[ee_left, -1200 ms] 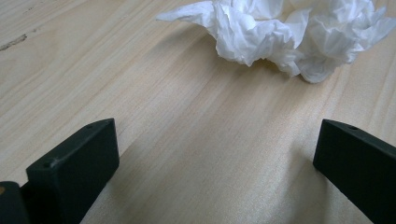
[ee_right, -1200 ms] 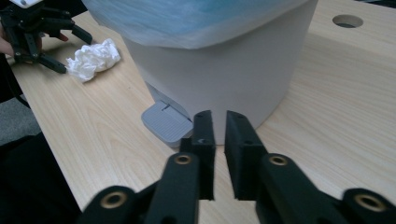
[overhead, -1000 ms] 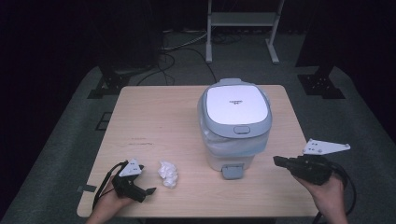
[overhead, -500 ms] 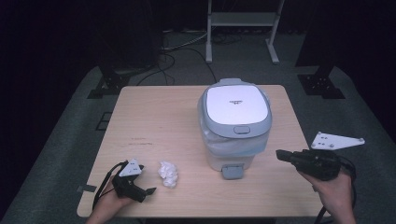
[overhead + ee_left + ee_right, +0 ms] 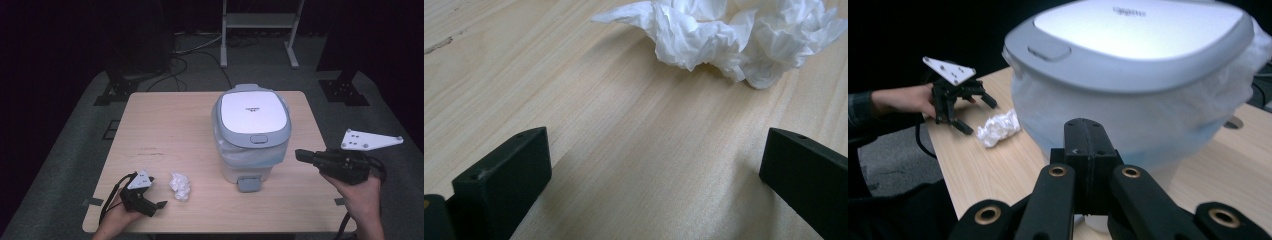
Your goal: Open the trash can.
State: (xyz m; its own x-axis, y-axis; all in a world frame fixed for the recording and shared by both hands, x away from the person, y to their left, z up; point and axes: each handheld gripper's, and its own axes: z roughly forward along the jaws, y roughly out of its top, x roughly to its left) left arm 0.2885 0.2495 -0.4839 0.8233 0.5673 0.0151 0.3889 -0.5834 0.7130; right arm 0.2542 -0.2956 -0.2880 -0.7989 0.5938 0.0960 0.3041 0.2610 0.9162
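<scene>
A grey-and-white pedal bin (image 5: 252, 130) with a white liner stands right of the table's middle, lid down, its pedal (image 5: 248, 184) facing the front edge. A crumpled white tissue (image 5: 180, 186) lies near the front left. My left gripper (image 5: 155, 204) rests on the table just left of the tissue, open, jaws wide apart with bare wood between them (image 5: 656, 165); the tissue (image 5: 734, 40) lies just beyond the jaws. My right gripper (image 5: 300, 156) is shut and empty, held in the air right of the bin and pointing at its side (image 5: 1087, 145).
The wooden table (image 5: 170, 125) has bare room at its back left. Behind it on the floor stand a metal frame (image 5: 257, 20), cables and dark stand feet (image 5: 117, 87). The right gripper view shows the left gripper (image 5: 979, 116) and tissue (image 5: 998, 127) far off.
My right hand has lifted its shut gripper higher beside the bin. The left gripper and the tissue have not moved.
</scene>
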